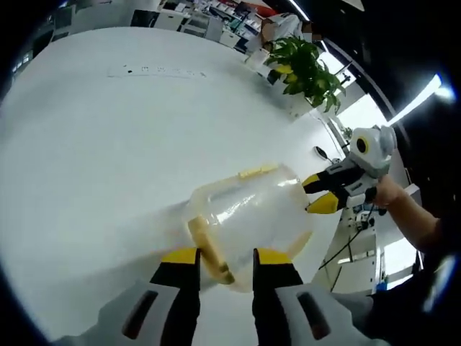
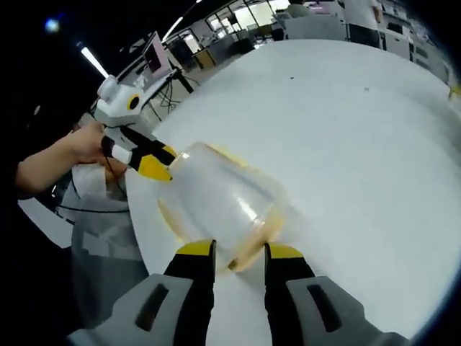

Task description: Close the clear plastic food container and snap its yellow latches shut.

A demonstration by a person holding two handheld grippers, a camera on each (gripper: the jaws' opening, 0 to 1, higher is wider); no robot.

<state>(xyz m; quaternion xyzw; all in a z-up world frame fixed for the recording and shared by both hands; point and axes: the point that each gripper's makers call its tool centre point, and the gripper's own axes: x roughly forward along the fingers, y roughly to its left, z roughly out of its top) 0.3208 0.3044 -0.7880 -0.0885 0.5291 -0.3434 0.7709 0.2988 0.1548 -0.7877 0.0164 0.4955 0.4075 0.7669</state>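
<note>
A clear plastic food container (image 1: 252,213) lies on the white table (image 1: 108,144), its lid on. It has a yellow latch (image 1: 210,254) on the near side and another yellow latch (image 1: 258,171) on the far edge. My left gripper (image 1: 226,259) is open, and its jaws straddle the near latch. The right gripper (image 1: 320,193) comes in from the right, held by a hand, with its yellow tips apart against the container's far side. In the right gripper view the container (image 2: 223,198) sits just beyond my open right gripper (image 2: 239,252), with a yellow latch (image 2: 248,254) between the jaws. The left gripper (image 2: 155,164) meets the opposite side.
A potted green plant (image 1: 306,68) stands at the table's far edge. A white power strip (image 1: 155,71) lies farther back on the table. A person's forearm (image 2: 50,162) reaches in from the left, over the table's edge (image 2: 137,216). Desks and chairs fill the room behind.
</note>
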